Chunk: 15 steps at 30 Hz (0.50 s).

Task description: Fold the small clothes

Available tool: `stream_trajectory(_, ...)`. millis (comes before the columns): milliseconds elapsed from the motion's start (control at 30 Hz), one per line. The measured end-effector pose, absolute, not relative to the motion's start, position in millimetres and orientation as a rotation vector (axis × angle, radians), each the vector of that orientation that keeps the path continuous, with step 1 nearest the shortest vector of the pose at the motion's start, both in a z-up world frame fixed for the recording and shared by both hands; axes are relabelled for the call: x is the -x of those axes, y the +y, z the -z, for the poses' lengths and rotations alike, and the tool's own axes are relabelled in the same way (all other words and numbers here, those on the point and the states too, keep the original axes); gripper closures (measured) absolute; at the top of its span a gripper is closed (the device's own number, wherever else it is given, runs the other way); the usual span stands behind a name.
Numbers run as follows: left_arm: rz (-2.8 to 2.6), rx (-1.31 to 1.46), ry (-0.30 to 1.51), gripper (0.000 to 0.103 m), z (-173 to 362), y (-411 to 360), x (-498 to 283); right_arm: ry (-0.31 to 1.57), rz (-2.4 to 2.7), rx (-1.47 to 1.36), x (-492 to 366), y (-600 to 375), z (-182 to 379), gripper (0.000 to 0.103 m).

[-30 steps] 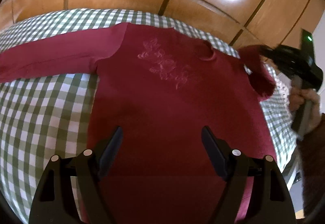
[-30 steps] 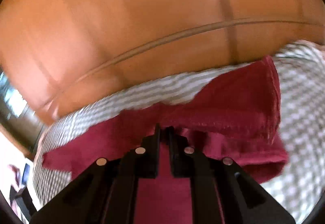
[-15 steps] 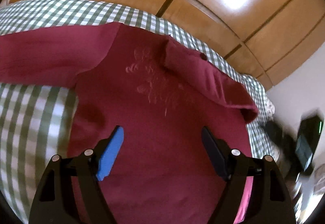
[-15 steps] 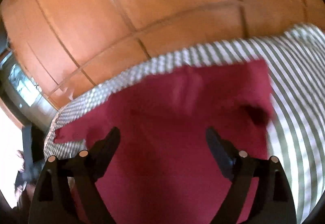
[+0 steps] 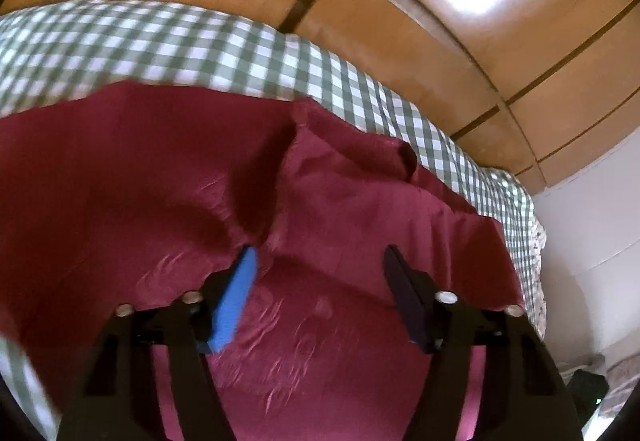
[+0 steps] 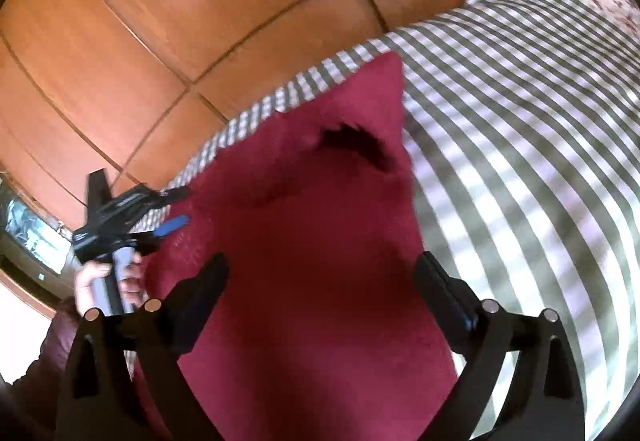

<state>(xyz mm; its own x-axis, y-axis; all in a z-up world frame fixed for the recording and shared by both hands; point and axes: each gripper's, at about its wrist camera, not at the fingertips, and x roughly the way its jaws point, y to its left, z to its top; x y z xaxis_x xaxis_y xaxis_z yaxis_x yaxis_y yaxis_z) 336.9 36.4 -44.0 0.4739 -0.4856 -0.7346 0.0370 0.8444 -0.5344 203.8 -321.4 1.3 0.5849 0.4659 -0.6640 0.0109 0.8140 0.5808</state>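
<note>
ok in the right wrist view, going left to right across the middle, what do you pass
hand holding the left gripper with its blue finger pad → dark red knit top → green and white checked bedcover

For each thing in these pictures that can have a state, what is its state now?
Left gripper: open, over the shirt, holding nothing.
Right gripper: open, over the shirt, holding nothing.
Red shirt: lying on the checked cloth, partly folded.
Folded sleeve: laid over the shirt's front.
</note>
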Motion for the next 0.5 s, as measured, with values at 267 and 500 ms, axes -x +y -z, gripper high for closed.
stream_trajectory(267,0.374,0.456,0.902,0.103,4,47,-322,0.872,-0.298,-0.531,-266,-303,8,0.004)
stream_trajectory(500,0.273,0.475,0.891,0.103,13,95,-290,0.949,-0.317,-0.585,-259,-303,31,0.003)
